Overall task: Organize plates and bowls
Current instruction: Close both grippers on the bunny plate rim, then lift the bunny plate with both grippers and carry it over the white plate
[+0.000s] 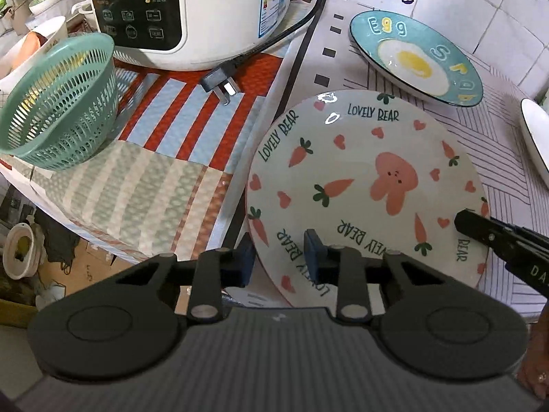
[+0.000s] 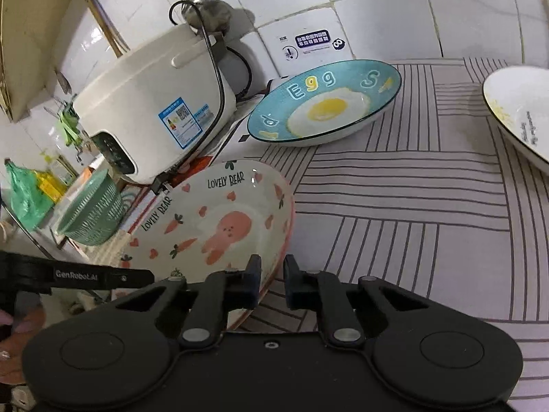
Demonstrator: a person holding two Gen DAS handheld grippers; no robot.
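Observation:
A cream plate with a pink bear, carrots and "LOVELY BEAR" lettering [image 1: 367,185] [image 2: 219,226] sits at the left end of a striped mat [image 2: 411,226]. My left gripper [image 1: 279,255] is shut on its near rim, one blue pad inside the plate and one outside. My right gripper [image 2: 272,279] is shut on the rim at the plate's right side. Each gripper shows in the other's view, the right gripper [image 1: 461,221] over the plate's right edge and the left gripper [image 2: 147,276] at its near-left edge. Behind lies a blue plate with a fried egg and "Egg" lettering [image 1: 415,58] [image 2: 326,103].
A white rice cooker [image 1: 192,10] [image 2: 154,113] stands at the back left, its loose plug [image 1: 221,84] on a checked cloth [image 1: 154,178]. A green slotted basket [image 1: 61,103] [image 2: 92,213] sits left of the plate. A white dark-rimmed plate [image 1: 535,137] [image 2: 518,110] lies far right. Tiled wall behind.

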